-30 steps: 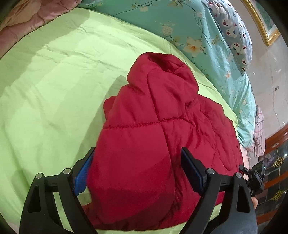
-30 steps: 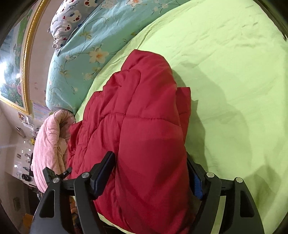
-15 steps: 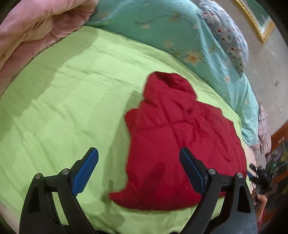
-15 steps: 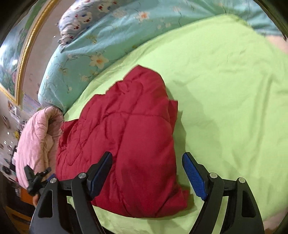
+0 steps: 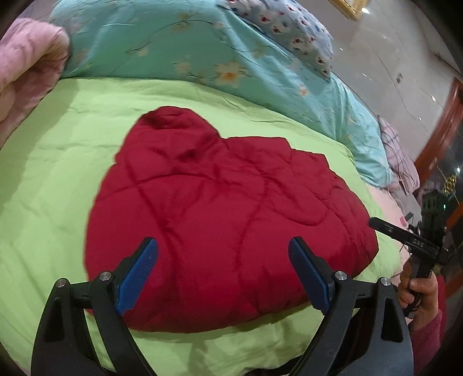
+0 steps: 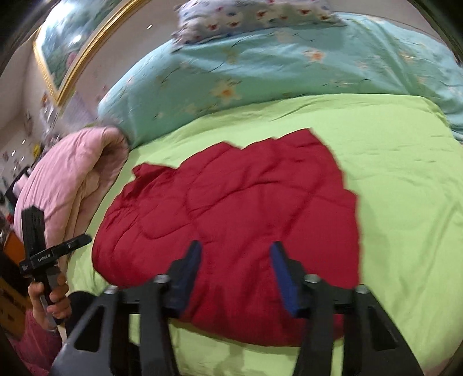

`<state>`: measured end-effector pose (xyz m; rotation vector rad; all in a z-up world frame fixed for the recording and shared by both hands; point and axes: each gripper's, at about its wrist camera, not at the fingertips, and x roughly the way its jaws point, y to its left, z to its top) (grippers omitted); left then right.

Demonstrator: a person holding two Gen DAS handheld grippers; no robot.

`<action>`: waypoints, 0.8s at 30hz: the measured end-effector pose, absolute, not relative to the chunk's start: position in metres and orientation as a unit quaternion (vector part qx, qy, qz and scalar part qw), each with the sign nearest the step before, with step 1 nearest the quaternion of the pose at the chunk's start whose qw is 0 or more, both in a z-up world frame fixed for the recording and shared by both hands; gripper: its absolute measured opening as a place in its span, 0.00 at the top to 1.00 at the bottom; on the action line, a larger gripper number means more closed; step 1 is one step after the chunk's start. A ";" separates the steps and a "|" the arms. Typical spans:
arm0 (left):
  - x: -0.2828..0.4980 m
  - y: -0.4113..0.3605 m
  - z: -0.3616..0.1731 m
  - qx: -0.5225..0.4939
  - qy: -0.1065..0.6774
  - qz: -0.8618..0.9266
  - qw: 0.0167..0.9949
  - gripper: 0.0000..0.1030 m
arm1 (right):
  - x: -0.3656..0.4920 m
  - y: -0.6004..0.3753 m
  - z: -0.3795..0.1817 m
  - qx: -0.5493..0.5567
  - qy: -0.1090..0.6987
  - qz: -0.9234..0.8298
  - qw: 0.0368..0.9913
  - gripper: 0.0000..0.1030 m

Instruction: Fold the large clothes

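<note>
A red quilted jacket (image 5: 220, 202) lies folded in a rounded bundle on the green bedspread (image 5: 58, 173), its hood end pointing towards the pillows. My left gripper (image 5: 224, 272) hovers above its near edge, open wide, with nothing between the blue pads (image 5: 139, 274). In the right wrist view the same jacket (image 6: 246, 202) fills the middle. My right gripper (image 6: 235, 272) hangs over its near edge with the jaws closing, a gap still between them and nothing gripped. Each gripper shows in the other's view, held by a hand (image 5: 419, 292).
A teal floral quilt (image 5: 202, 52) and a patterned pillow (image 5: 283, 26) lie along the far side of the bed. A rolled pink quilt (image 6: 66, 179) sits at the bed's left end. The green bedspread (image 6: 405, 173) stretches to the right of the jacket.
Both grippers have pulled back and up from the jacket, which now lies wholly ahead of them on the bed. The right jaws have narrowed. Both views have rolled.
</note>
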<state>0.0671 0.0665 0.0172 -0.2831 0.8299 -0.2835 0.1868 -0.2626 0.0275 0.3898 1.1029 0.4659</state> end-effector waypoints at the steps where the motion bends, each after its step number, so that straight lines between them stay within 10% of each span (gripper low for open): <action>1: 0.069 0.063 0.016 -0.133 0.400 -0.140 0.896 0.10 | 0.189 -0.254 0.026 0.179 0.518 0.226 0.805 0.66; 24: 0.155 0.051 -0.025 -0.139 0.434 -0.117 0.883 0.11 | 0.254 -0.177 -0.028 0.085 0.557 0.210 0.799 0.72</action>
